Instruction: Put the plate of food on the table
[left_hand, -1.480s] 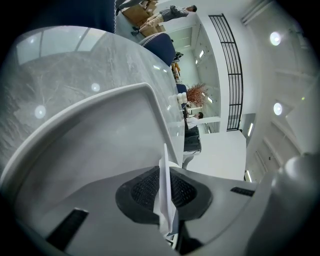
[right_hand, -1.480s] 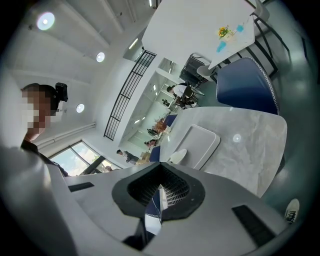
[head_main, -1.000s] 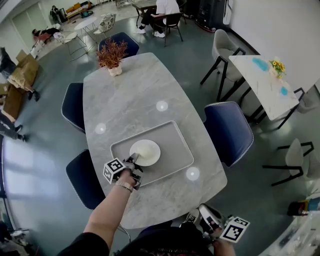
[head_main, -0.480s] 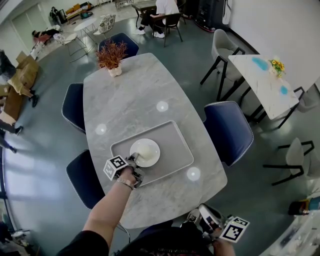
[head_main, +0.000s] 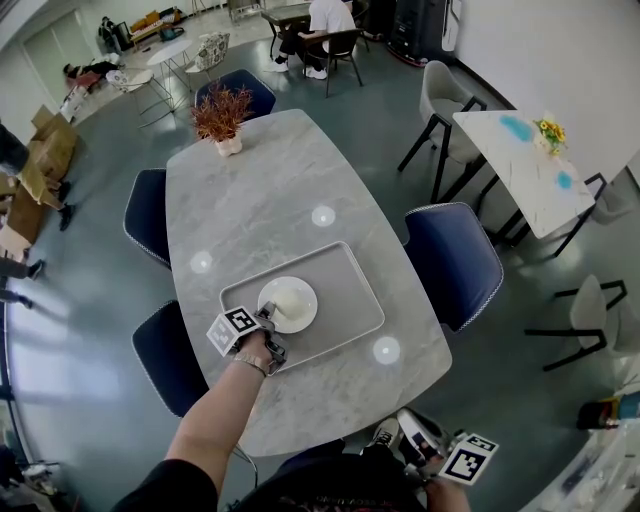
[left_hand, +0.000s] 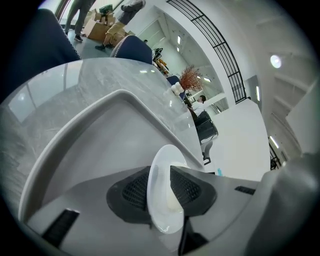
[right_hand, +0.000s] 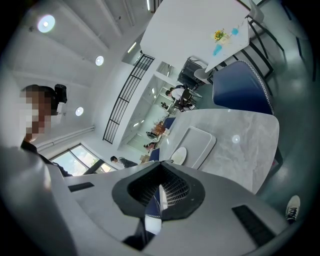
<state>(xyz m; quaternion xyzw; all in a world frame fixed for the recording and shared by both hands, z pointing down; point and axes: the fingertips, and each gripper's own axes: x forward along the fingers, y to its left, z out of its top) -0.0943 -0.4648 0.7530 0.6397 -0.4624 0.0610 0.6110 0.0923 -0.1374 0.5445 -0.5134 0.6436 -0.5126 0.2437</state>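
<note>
Nearest the body, the right gripper (right_hand: 159, 194) hangs low with its jaws pressed together on nothing, probably parked out of the way. Ahead, the left gripper (head_main: 268, 320) has just been opening its jaws, and the near rim of the plate (head_main: 288, 305) stands loosely between the spread pads (a release, by the look of it), since the plate with its pale food (head_main: 291, 299) already lies flat in the tray (head_main: 345, 290) on the marble table (head_main: 270, 190)
</note>
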